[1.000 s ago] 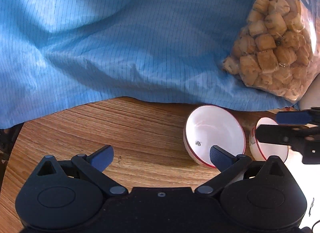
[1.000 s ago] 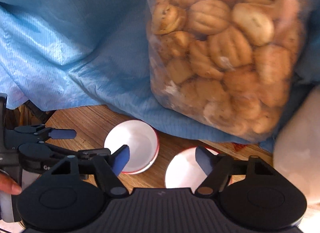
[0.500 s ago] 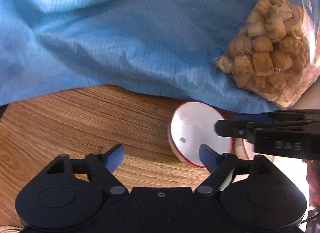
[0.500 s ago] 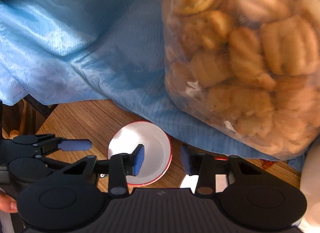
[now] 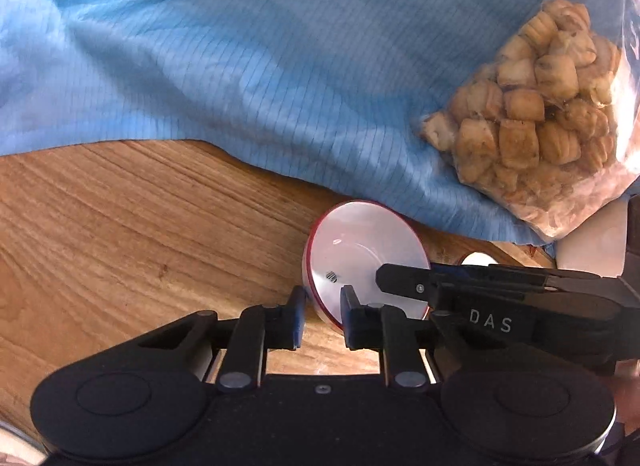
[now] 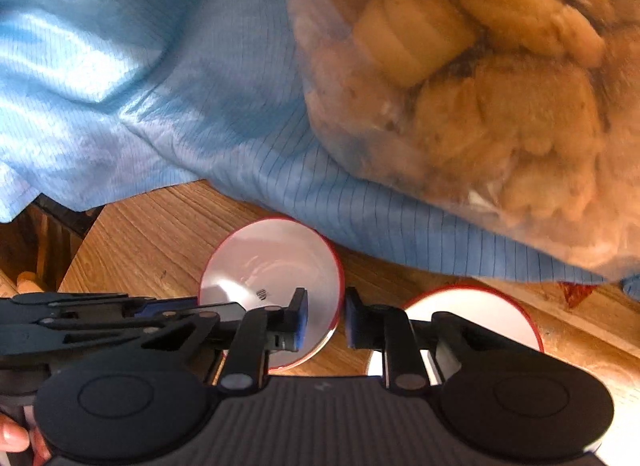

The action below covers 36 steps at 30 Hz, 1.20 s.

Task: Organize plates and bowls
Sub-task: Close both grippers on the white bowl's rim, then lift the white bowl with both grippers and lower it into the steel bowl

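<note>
Both claws closing on one bowl's rim
Left claw and right claw straddle opposite edges of white bowl on counter; second bowl just beside.

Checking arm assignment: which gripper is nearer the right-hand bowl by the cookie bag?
Right. The right gripper, closing over the left bowl rim, sits beside the right bowl; the left gripper, closing on that rim's far side.
</note>
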Motion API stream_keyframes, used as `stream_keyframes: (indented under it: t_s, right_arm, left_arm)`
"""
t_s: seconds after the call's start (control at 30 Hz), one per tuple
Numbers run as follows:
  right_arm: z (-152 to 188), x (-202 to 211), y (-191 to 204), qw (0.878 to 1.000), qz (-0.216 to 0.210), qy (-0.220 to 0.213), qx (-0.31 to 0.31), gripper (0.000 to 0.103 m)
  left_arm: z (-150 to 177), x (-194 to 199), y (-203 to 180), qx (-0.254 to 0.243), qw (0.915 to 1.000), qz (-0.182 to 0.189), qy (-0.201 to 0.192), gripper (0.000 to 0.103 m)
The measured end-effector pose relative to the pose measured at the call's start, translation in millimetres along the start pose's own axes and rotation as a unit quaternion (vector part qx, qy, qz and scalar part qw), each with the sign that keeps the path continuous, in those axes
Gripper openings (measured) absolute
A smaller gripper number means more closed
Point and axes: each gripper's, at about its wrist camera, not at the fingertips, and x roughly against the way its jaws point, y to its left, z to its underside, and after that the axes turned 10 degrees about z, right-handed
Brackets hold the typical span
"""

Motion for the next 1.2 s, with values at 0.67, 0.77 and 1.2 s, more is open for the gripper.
stream_keyframes:
  t_s: [0.67,0.77,1.2]
  right_arm:
    - [87.5,109.9,-32.0,0.997,-0.01,-0.063,-0.049,0.012]
    - [108.7,125.3,-42.3,0.996,-0.007,-0.066,-0.058,0.013]
    - [177.8,155.2,-69.7,0.996,-0.037,-0.042,-0.074,0.016]
  left_arm:
    - [77.4,55.9,-46.9,-0.064,0.9967,0.05,0.003,0.015]
    - [87.6,54.6,-60.6,-0.076,0.9952,0.06,0.017,0.015]
    - [132.0,58.9,-97.9,-0.126,0.9871,0.068,0.072,0.014]
